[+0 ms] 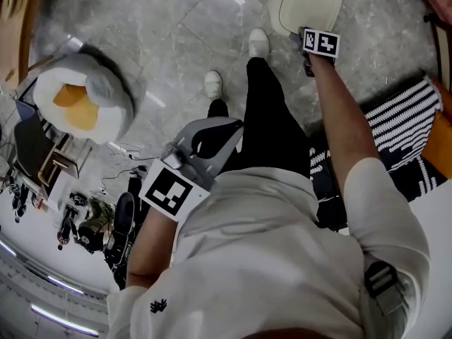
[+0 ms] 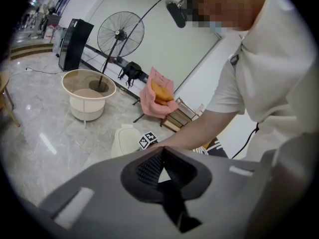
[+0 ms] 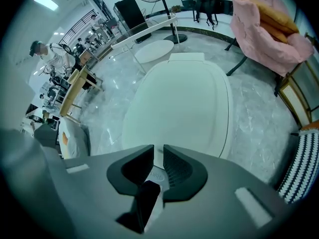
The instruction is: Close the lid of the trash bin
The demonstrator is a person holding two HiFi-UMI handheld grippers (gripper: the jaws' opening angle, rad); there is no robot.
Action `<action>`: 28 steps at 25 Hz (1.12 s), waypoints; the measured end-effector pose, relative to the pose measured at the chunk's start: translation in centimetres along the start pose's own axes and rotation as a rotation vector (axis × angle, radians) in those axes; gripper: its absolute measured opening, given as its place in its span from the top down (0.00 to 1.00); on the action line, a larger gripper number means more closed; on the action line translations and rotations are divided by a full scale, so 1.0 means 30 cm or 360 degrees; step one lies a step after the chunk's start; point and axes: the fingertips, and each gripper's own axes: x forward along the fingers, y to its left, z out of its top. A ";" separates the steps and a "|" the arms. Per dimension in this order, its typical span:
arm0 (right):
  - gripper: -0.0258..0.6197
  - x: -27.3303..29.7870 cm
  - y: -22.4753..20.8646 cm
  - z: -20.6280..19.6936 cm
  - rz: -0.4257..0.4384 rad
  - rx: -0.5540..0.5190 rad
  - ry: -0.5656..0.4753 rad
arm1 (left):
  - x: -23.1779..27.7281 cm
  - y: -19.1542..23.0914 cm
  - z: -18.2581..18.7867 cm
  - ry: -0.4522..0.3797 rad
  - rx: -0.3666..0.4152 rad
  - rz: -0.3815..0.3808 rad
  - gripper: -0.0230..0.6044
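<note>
The cream trash bin (image 1: 305, 4) stands on the grey floor ahead of my feet, and its lid (image 3: 184, 103) lies flat over the body, hinge on the far side. My right gripper (image 1: 311, 41) is stretched out to the bin's near edge; in the right gripper view its jaws (image 3: 158, 151) are together just over the lid's near rim, holding nothing. My left gripper (image 1: 219, 134) is kept close to my body, jaws (image 2: 162, 151) shut and empty. From the left gripper view the bin (image 2: 125, 139) shows beyond my right forearm.
A grey-white beanbag seat with an orange cushion (image 1: 81, 104) sits to the left. A striped black-and-white rug (image 1: 406, 115) lies to the right. A round cream tub (image 2: 88, 93), a standing fan (image 2: 119, 36) and a pink chair (image 2: 158, 96) stand farther off.
</note>
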 end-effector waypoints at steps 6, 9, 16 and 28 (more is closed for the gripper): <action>0.87 -0.065 0.047 0.001 0.0031 -0.0040 -0.0011 | -0.029 -0.033 0.022 -0.0020 0.0030 -0.0029 0.88; 0.87 -0.133 0.068 0.014 0.0027 -0.0044 -0.0060 | -0.050 -0.056 0.046 -0.0057 0.0094 -0.0066 0.88; 0.87 -0.365 0.160 -0.025 0.0040 -0.0007 -0.0217 | -0.161 -0.157 0.078 -0.0135 0.0239 -0.0165 0.88; 0.87 -0.884 0.570 -0.139 0.0219 -0.0088 -0.0633 | -0.478 -0.272 0.032 -0.0324 0.0612 -0.0262 0.88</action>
